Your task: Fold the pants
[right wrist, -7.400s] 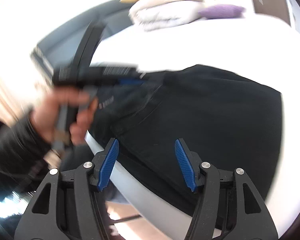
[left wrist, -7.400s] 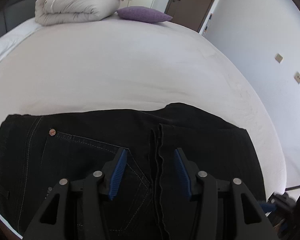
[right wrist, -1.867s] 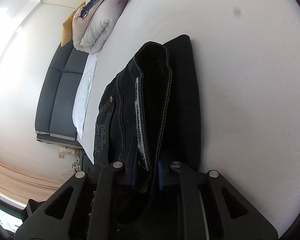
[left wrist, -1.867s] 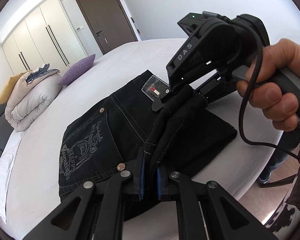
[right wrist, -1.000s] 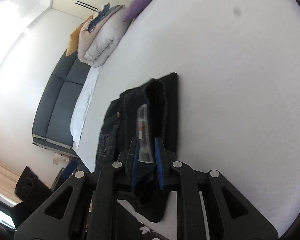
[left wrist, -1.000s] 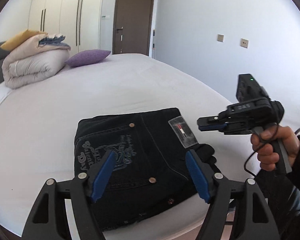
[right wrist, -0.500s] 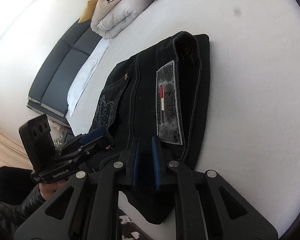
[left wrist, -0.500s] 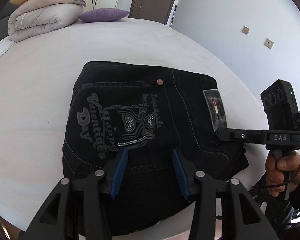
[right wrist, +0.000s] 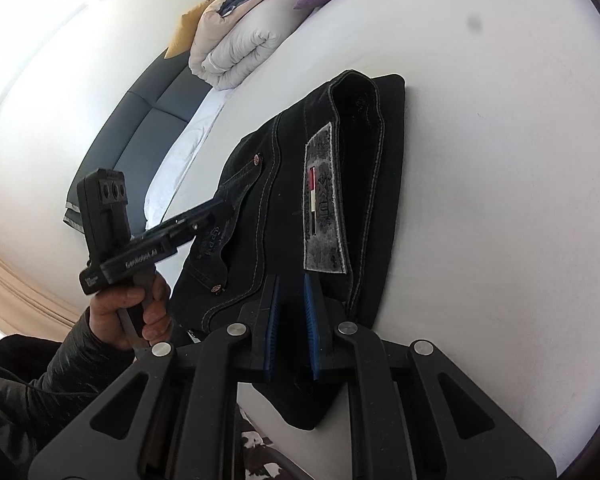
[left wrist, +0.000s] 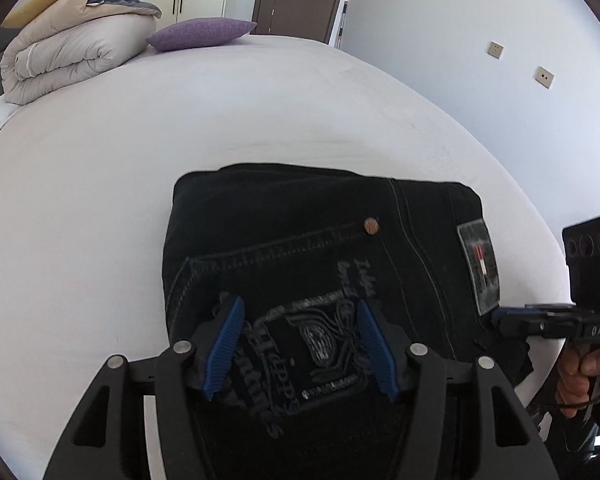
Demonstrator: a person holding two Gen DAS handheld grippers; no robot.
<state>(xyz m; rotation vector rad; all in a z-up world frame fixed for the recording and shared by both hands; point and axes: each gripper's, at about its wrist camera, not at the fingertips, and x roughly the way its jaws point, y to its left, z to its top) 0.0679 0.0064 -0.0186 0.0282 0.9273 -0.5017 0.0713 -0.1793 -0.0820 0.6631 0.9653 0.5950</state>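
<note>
Two claws work over one pair of black pants (left wrist: 308,248), which lies folded into a compact rectangle on the white bed (left wrist: 140,160), close to the bed's near edge. The pants serve as the reference for all positions below.

Left claw (left wrist: 300,344): its blue pads are spread apart over the embroidered back pocket (left wrist: 320,340) of the pants, one pad on each side of the stitched emblem. Nothing is clamped between them. Whether the pads press into the denim cannot be determined.

Right claw (right wrist: 290,328): its blue pads stand close together with a narrow gap between them, at the near edge of the pants just below the grey waistband patch (right wrist: 324,204). Whether fabric is pinched in the gap cannot be determined from the right wrist view. In the left wrist view this claw (left wrist: 500,316) meets the pants at their right side, beside the same patch (left wrist: 478,266), and its tips are too dark against the denim to read.

A copper rivet (left wrist: 371,225) sits on the pants at the pocket's top seam.

Beyond the far side of the pants, well apart from them, a folded beige duvet (left wrist: 68,56) and a purple pillow (left wrist: 200,32) rest on the bed.
</note>
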